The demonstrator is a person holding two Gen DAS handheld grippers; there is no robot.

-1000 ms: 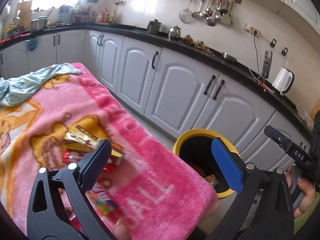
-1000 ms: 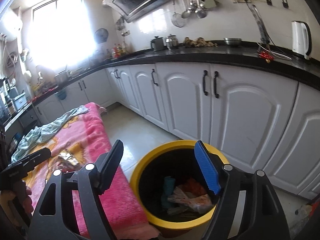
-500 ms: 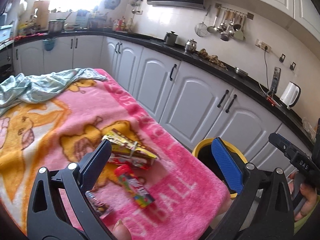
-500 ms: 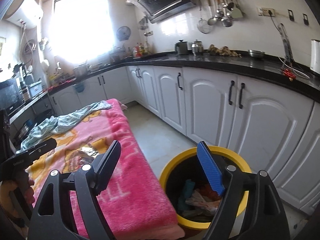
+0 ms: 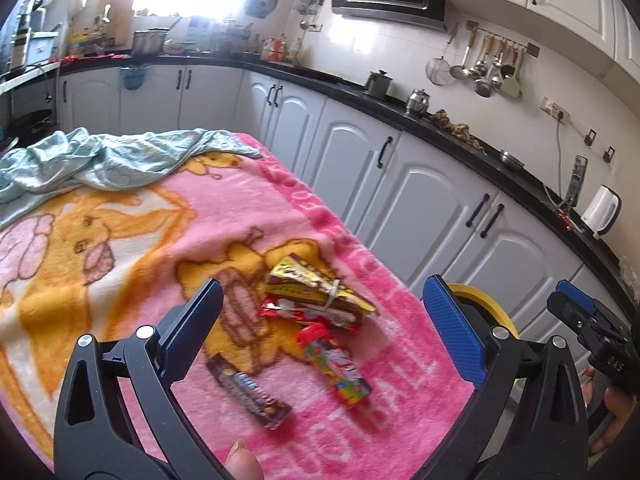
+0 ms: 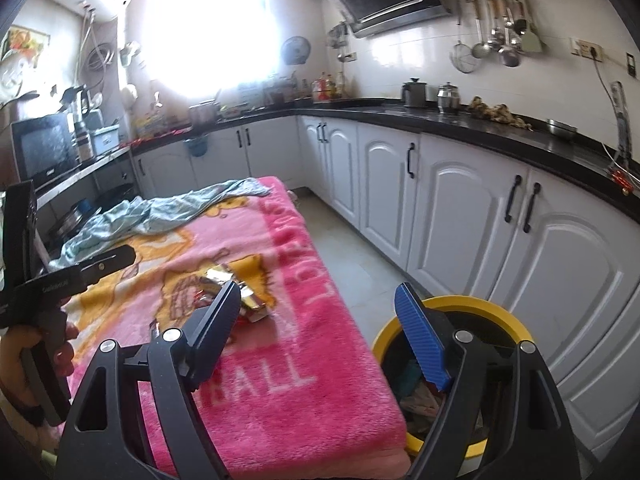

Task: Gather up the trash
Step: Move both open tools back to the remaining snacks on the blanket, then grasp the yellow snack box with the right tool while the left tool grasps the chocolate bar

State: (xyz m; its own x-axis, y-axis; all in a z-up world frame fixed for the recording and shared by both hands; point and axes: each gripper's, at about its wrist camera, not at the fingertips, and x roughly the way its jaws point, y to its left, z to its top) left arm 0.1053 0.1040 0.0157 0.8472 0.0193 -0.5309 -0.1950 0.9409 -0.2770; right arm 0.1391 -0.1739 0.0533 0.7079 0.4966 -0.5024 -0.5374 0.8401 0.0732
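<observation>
Snack trash lies on a pink blanket (image 5: 168, 216) over a table: yellow and red wrappers (image 5: 316, 296), a candy tube (image 5: 336, 364) with a red cap, and a dark chocolate-bar wrapper (image 5: 248, 392). My left gripper (image 5: 320, 336) hangs open just above and short of them, with nothing between its fingers. My right gripper (image 6: 316, 336) is open and empty too, over the blanket's near right edge. A yellow-rimmed bin (image 6: 460, 308) with trash inside stands on the floor to the right of the table. The wrappers (image 6: 240, 296) show past the right gripper's left finger.
A pale green cloth (image 5: 104, 160) is crumpled at the far end of the blanket. White cabinets (image 6: 460, 208) under a black counter run along the right, with a tiled floor strip (image 6: 352, 256) between them and the table. A hand (image 6: 24, 352) holds the left gripper's handle.
Both grippers swung left, away from the bin and toward the table. The wrappers, tube and bar came into full view between the left fingers. The bin slid to the right edge.
</observation>
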